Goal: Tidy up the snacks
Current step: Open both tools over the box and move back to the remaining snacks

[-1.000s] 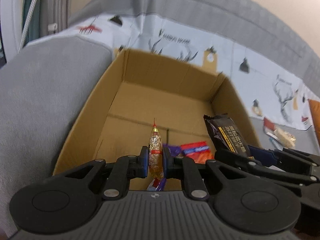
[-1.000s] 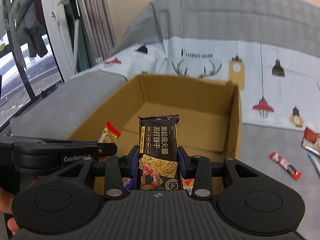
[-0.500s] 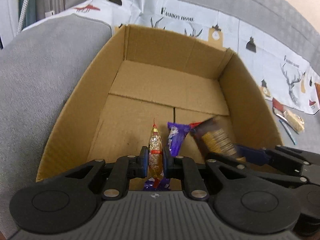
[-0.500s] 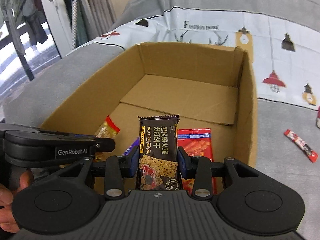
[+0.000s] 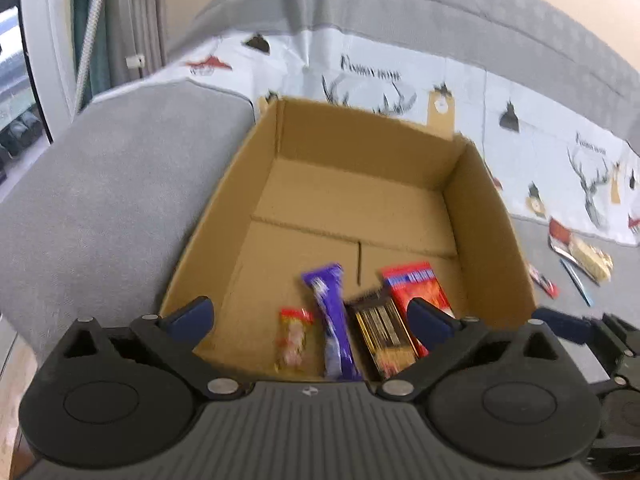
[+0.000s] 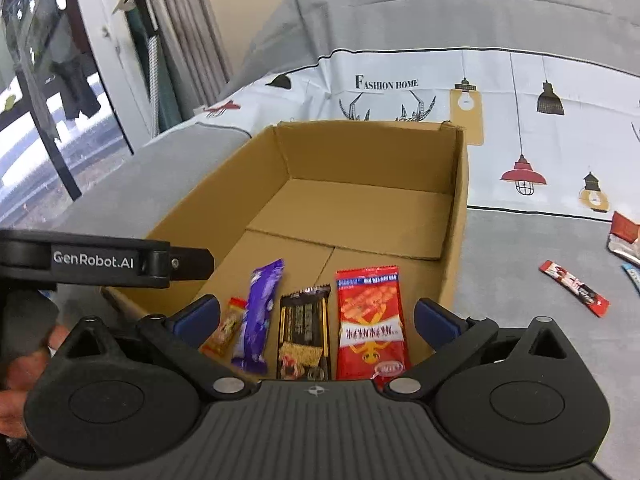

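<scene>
An open cardboard box [image 5: 224, 200] [image 6: 460, 200] stands on a grey sofa. On its floor, near the front wall, lie a small peanut packet [image 5: 293, 338] [image 6: 225, 328], a purple bar [image 5: 332, 316] [image 6: 259, 312], a dark cracker pack [image 5: 382, 332] [image 6: 305, 328] and a red snack pack [image 5: 416, 284] [image 6: 370, 320]. My left gripper [image 5: 310, 316] hangs above them, jaws opening wide, nothing between the pads. My right gripper [image 6: 316, 316] is likewise over the box, jaws opening, holding nothing. The left gripper's body [image 6: 100, 260] crosses the right wrist view at left.
A white printed cloth [image 6: 520, 120] drapes the sofa back behind the box. Right of the box, loose snacks lie on the seat: a red stick [image 6: 574, 288] [image 5: 542, 282] and other packets [image 5: 582, 252] [image 6: 624, 236]. A window and curtains [image 6: 160, 40] stand at left.
Both grippers have opened wide. The peanut packet left the left jaws and the dark cracker pack left the right jaws; both now lie on the box floor. Both grippers have drawn back slightly.
</scene>
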Demonstrator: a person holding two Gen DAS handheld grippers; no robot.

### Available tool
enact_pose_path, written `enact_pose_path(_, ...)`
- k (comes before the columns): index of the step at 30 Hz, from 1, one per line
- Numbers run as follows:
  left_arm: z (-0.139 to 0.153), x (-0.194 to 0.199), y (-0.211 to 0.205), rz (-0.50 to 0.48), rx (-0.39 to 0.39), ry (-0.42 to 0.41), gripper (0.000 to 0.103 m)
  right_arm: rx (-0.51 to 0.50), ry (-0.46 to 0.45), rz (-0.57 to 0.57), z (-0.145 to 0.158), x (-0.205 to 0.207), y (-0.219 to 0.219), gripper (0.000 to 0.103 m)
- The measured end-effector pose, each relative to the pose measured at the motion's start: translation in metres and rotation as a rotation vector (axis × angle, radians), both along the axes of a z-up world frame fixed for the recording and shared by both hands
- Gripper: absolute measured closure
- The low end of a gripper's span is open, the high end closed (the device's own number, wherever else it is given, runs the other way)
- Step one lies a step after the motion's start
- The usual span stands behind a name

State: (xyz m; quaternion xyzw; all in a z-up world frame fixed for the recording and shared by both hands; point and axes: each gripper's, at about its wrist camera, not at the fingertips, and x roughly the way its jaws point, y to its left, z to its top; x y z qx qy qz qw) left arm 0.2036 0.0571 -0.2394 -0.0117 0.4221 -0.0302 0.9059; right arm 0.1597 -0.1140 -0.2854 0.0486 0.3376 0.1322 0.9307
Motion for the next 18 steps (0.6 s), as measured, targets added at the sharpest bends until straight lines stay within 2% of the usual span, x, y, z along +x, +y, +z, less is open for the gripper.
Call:
enact_pose_path(3,0.004,-0.009,-0.001,-0.023,-0.027,0.052,0.000,-0.085,0.001,-0.049,0.006,-0.009,0.007,0.001)
enact_pose_path(6,0.013,-0.026,-0.005,-0.026,-0.018,0.029,0.000,-0.141,-0.011,-0.098,0.011,-0.017,0.003,0.001)
enact_pose_path(8,0.020,-0.040,-0.012,-0.061,-0.015,-0.031,0.000,-0.133,-0.030,-0.100,0.015,-0.023,-0.007,0.001)
enact_pose_path(10,0.026,-0.053,-0.028,-0.103,0.035,-0.087,0.000,-0.115,-0.052,-0.120,0.017,-0.029,-0.022,0.001)
enact_pose_path(12,0.032,-0.061,-0.044,-0.135,0.045,-0.113,0.000,-0.102,-0.069,-0.131,0.018,-0.036,-0.037,0.001)
enact_pose_path(16,0.037,-0.061,-0.076,-0.248,-0.001,-0.060,0.000,0.015,-0.114,-0.168,0.018,-0.052,-0.083,0.001)
enact_pose_path(18,0.038,-0.061,-0.096,-0.296,-0.025,-0.058,0.000,0.011,-0.168,-0.212,0.017,-0.062,-0.104,0.001)
